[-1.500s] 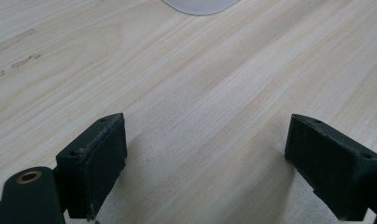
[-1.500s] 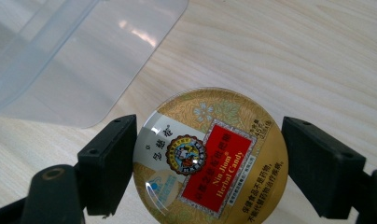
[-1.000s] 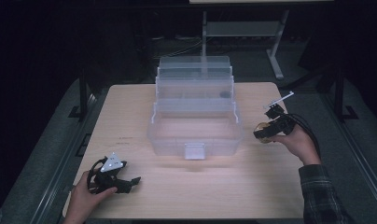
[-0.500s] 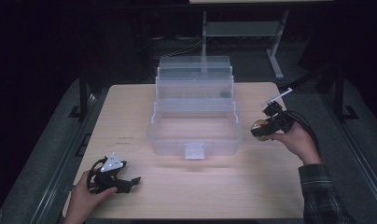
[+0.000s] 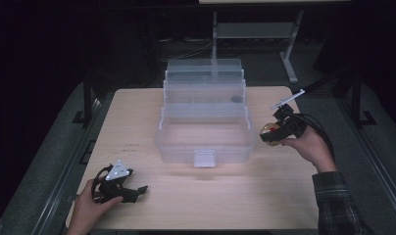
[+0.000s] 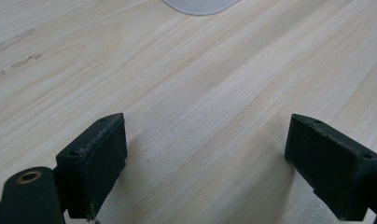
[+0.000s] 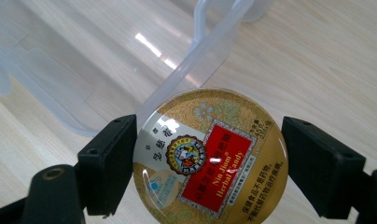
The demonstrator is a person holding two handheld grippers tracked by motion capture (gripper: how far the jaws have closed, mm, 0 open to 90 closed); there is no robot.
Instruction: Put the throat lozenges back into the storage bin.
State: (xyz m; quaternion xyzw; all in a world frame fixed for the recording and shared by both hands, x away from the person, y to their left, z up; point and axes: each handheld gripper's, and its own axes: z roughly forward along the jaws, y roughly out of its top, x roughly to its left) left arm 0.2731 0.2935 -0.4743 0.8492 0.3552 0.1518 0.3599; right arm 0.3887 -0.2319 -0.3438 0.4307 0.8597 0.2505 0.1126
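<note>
The right gripper point(image 5: 269, 134) is clenched on a round gold candy tin point(image 7: 210, 154), its 2 black jaws pressing the tin's rim from either side so the printed lid, marked as herbal candy, faces the right gripper view. In the high view the tin point(image 5: 268, 133) hangs above the surface point(image 5: 284, 196), just beside the right end of the clear plastic organizer box point(image 5: 203, 132), whose 3 stepped tiers stand open toward the person. The box's translucent rim point(image 7: 196, 60) runs right behind the tin.

The left gripper point(image 5: 125, 188) rests low at the near left corner of the surface, well apart from the box, its jaws spread wide with nothing but bare wood between them.

The step in hand looks like carrying the tin to the box for stowing. The next move calls for lifting it clear of the near wall, bringing it over the large bottom compartment point(image 5: 201, 134), lowering it flat, and only then releasing the jaws, so the tin does not drop on edge and roll.
</note>
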